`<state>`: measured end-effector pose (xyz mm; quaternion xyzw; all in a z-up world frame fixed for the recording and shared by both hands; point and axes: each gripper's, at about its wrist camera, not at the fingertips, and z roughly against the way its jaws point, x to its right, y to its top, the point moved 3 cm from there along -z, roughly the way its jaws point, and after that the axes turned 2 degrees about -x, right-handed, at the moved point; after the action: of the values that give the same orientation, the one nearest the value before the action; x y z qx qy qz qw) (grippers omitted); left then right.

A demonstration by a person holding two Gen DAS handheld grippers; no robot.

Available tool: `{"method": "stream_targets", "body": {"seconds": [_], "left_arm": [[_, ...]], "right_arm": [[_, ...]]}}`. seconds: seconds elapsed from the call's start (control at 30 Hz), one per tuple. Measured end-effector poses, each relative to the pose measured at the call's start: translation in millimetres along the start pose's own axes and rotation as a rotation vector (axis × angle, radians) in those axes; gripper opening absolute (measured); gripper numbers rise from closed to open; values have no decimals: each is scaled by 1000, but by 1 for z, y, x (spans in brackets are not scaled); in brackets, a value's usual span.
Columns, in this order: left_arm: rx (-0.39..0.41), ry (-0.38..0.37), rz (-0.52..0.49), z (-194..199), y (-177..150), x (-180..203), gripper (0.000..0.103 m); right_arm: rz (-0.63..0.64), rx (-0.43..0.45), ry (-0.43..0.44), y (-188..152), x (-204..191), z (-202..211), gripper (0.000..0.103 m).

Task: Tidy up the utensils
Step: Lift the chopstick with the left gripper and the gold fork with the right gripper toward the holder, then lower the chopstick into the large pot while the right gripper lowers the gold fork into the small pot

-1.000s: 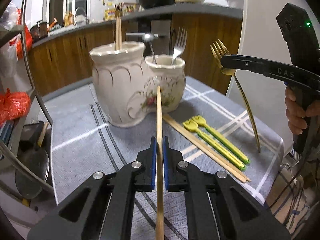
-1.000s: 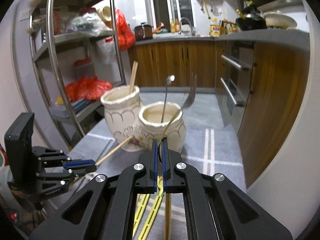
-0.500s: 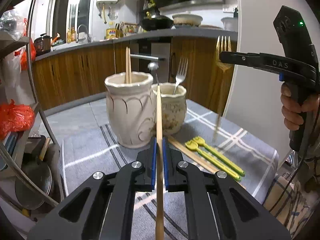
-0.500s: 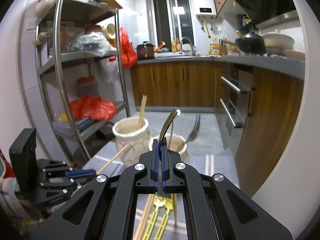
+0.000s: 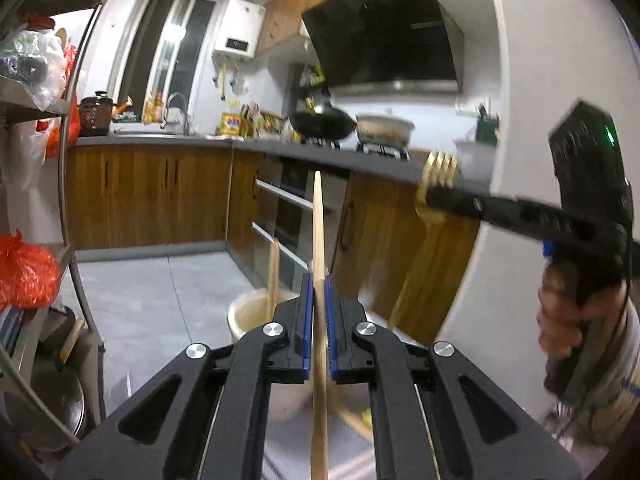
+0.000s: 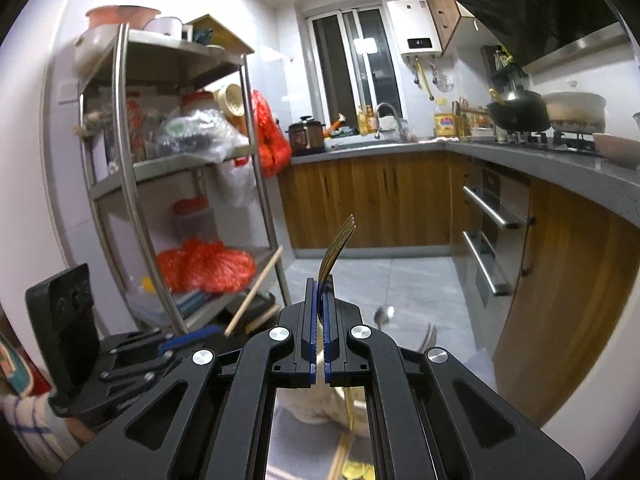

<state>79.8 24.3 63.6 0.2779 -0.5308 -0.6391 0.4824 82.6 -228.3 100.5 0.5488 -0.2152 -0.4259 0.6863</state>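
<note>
My left gripper [image 5: 318, 280] is shut on a wooden chopstick [image 5: 319, 224] that stands upright, high above the cream ceramic holder [image 5: 250, 316], which has a chopstick [image 5: 273, 276] in it. My right gripper [image 6: 319, 286] is shut on a gold fork [image 6: 336, 246], tines up; it also shows in the left wrist view [image 5: 438, 170] at the right. The left gripper and its chopstick [image 6: 256, 292] show at the lower left of the right wrist view. Below the right gripper the cream holder [image 6: 320, 404] is partly hidden, with a spoon [image 6: 384, 314] in it.
A steel shelf rack [image 6: 132, 184] with bags stands at the left. Wooden cabinets and a dark counter [image 6: 560, 176] run along the right. Yellow-green utensils [image 6: 360, 470] and a chopstick [image 5: 352, 420] lie on the grey cloth below.
Both grippers have risen and tilted up with their utensils. The holders have dropped to the bottom of both views and the kitchen background now fills them.
</note>
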Motion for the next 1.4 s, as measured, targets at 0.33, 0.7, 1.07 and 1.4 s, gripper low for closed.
{"method": "stream_targets", "body": {"seconds": [0.33,0.7,1.07,1.4], "left_arm": [[121,10,94,-55,36,-27,6],[107,47,188,-97,8,-52,6],[38,77,79,-72,-15,-48,6],[-79,146,-25,-71,-28,-40,6]], "right_arm": [[-68,50,-26,26,12,-14,3],[-92,-15,-59,2,28,-48,3],[-148,-122,-60,-43,42,-72,3],[-166,-120,-66,-42,56,-85,3]]}}
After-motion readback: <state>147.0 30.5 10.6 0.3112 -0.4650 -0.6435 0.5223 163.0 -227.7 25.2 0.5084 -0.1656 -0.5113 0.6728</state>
